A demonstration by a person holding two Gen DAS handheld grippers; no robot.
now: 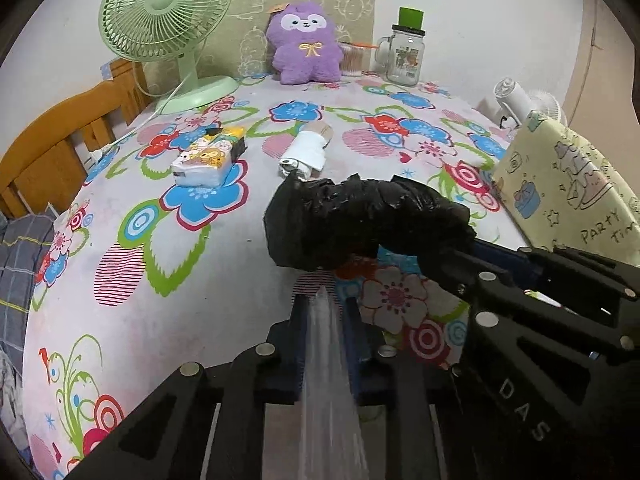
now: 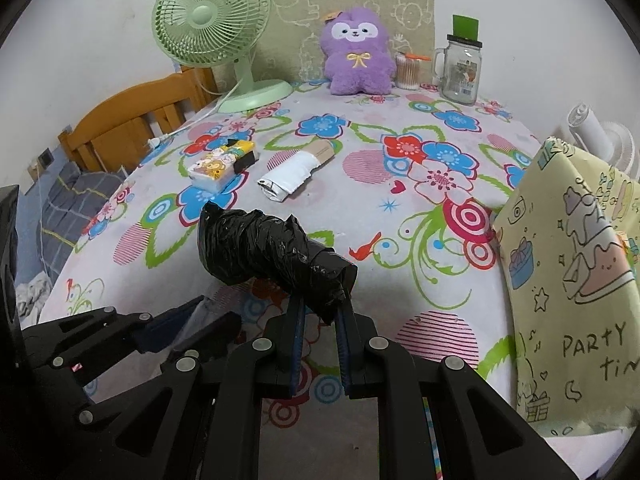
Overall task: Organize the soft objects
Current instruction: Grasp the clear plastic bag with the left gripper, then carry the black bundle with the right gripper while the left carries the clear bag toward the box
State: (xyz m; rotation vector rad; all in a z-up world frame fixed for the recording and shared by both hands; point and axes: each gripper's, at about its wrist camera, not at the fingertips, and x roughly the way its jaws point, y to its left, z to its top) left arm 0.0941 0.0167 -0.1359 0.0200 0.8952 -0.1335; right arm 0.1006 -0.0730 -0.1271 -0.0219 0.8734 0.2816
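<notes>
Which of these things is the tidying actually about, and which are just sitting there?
In the job: black plastic bundle, clear film, right gripper, left gripper, tissue pack, white pouch.
Lying about: green fan, purple plush toy, glass jar.

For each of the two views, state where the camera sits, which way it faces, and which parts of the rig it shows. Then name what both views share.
Left wrist: sits on the left claw, faces along it over the floral tablecloth; its fingers pinch clear plastic; the right claw enters right.
Right wrist: sits on the right claw, which grips the black bag roll; the left claw shows lower left.
Shared: black roll, purple plush, green fan.
</notes>
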